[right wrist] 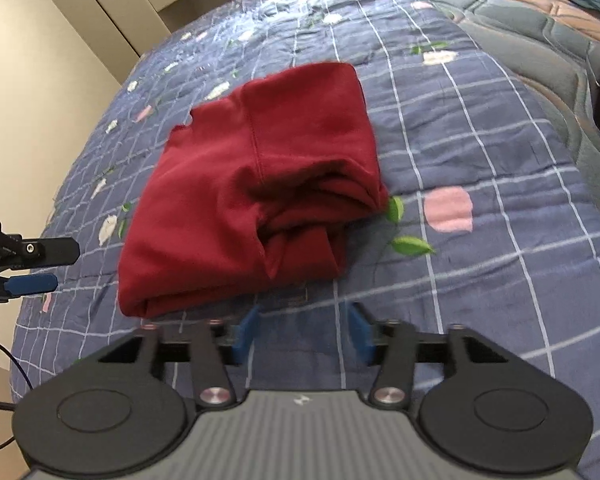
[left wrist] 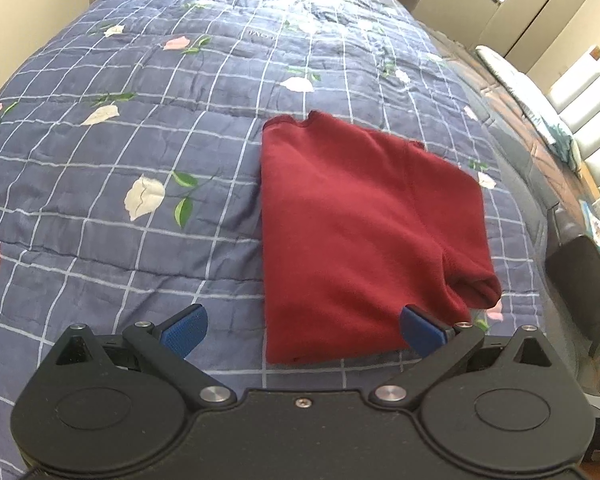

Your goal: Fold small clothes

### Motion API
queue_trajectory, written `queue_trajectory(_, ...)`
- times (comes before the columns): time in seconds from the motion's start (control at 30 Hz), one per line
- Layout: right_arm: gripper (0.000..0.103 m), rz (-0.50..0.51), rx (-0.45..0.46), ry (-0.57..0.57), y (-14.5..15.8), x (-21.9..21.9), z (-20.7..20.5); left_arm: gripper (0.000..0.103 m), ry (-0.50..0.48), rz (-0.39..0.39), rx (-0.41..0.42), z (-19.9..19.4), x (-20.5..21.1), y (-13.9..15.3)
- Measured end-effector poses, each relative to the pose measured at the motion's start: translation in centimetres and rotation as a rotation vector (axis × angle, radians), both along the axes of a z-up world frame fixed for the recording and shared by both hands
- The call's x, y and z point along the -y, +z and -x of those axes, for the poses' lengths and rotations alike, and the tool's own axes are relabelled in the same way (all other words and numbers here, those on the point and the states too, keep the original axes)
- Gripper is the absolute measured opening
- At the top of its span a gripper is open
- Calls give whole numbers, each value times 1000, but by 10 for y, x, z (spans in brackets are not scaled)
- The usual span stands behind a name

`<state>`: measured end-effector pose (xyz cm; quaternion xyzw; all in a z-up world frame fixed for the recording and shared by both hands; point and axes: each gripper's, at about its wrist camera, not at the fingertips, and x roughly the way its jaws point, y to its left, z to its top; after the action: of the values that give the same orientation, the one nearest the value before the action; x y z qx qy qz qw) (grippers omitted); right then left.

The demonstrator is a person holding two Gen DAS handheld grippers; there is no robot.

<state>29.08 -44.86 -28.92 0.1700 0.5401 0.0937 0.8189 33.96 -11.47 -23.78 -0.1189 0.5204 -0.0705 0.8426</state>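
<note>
A dark red garment (left wrist: 360, 232) lies folded into a compact rectangle on the blue plaid floral quilt (left wrist: 140, 120). My left gripper (left wrist: 304, 330) is wide open and empty, hovering just short of the garment's near edge. In the right wrist view the folded garment (right wrist: 252, 184) shows stacked layers on its right side. My right gripper (right wrist: 304, 332) is open and empty, just short of its near edge. The left gripper's fingers (right wrist: 32, 282) show at the left edge, apart from the cloth.
The quilt (right wrist: 500, 160) covers a bed. A brown and grey quilted blanket (left wrist: 516, 120) lies along the right side. Cream cabinets (left wrist: 480, 0) stand behind the bed. A dark object (left wrist: 580, 280) stands at the right bed edge.
</note>
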Motion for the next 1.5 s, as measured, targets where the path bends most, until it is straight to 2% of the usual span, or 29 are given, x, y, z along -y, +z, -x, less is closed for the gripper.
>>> queue_trajectory(0.1,78,13,-11,-10,1,2,3,102,1,-5,-32,3,-3,-7)
queue_trajectory(0.13,78,15,-4,-17,3,3,3,102,2,-8,-43,4,-4,-10)
queue_trajectory(0.27,90,43,78,-66,18,12,-1,102,26,-8,-71,10,-12,-21)
queue_trajectory(0.4,93,39,153,-102,26,24,-22,102,78,11,-77,6,-22,-27)
queue_trajectory(0.57,93,32,189,-79,17,28,-78,102,131,43,-56,-13,-25,-31)
queue_trajectory(0.63,88,29,199,-63,11,27,-103,102,141,50,-50,-24,-23,-34)
queue_trajectory(0.7,74,29,201,-46,3,27,-128,102,152,43,-48,-35,-20,-36)
queue_trajectory(0.73,70,32,192,-41,-2,27,-136,102,154,40,-48,-40,-18,-37)
queue_trajectory(0.83,35,40,151,-38,-16,29,-159,102,154,38,-49,-53,-12,-40)
queue_trajectory(0.87,17,43,146,-44,-19,31,-163,102,155,37,-53,-57,-10,-41)
queue_trajectory(0.93,13,40,151,-44,-21,36,-166,102,153,37,-61,-63,-5,-44)
queue_trajectory(1.03,13,36,137,-19,-28,41,-165,102,156,41,-68,-70,-1,-49)
queue_trajectory(1.07,16,30,123,-16,-31,44,-165,102,158,44,-70,-72,0,-51)
queue_trajectory(1.13,35,-3,109,-42,-34,52,-163,102,161,57,-71,-77,0,-54)
queue_trajectory(1.2,68,-55,106,-70,-33,64,-158,102,161,70,-67,-80,0,-54)
queue_trajectory(1.27,85,-104,101,-79,-32,73,-154,102,153,79,-57,-84,0,-53)
queue_trajectory(1.4,101,-160,87,-50,-31,79,-147,102,116,66,-45,-93,6,-51)
queue_trajectory(1.5,103,-172,62,-33,-34,76,-147,102,106,40,-43,-99,11,-51)
